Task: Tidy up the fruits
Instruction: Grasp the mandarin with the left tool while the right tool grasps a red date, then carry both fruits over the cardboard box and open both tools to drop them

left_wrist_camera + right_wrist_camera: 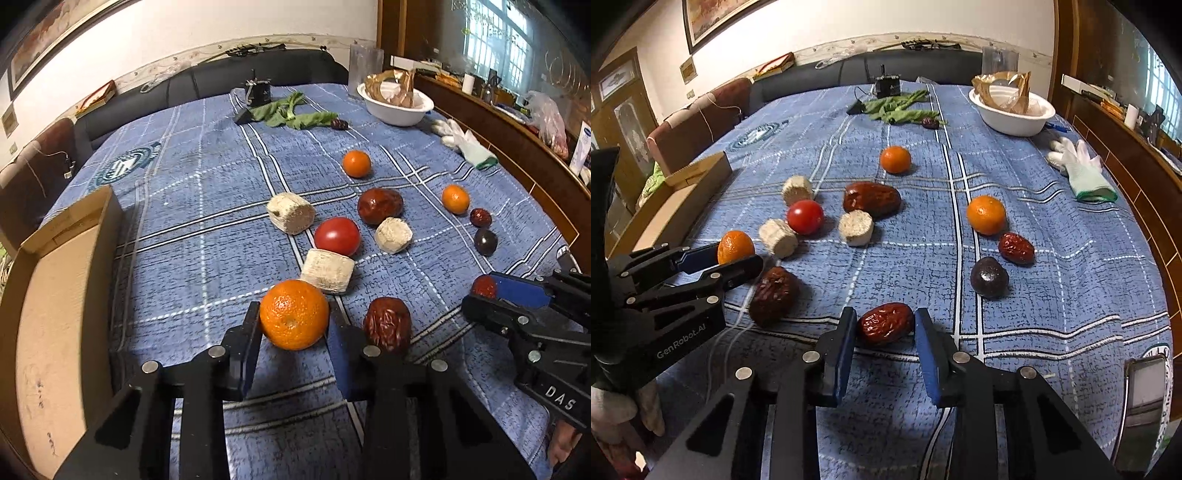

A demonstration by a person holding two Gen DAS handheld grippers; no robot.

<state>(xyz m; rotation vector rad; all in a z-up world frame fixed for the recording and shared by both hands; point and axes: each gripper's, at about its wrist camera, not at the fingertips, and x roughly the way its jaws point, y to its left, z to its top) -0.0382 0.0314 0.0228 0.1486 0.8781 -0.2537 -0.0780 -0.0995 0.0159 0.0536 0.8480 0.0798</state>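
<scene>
Two grippers, lettered "DAS" (560,397), "GenRobot.AI" (682,343)

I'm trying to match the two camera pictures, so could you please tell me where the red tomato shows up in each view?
Left wrist view: the tomato lies right of centre, touching a pale cylinder piece in front of it.
Right wrist view: the tomato lies left of centre, among three pale pieces.
Shared landmark: the white bowl at the table's far right.
</scene>
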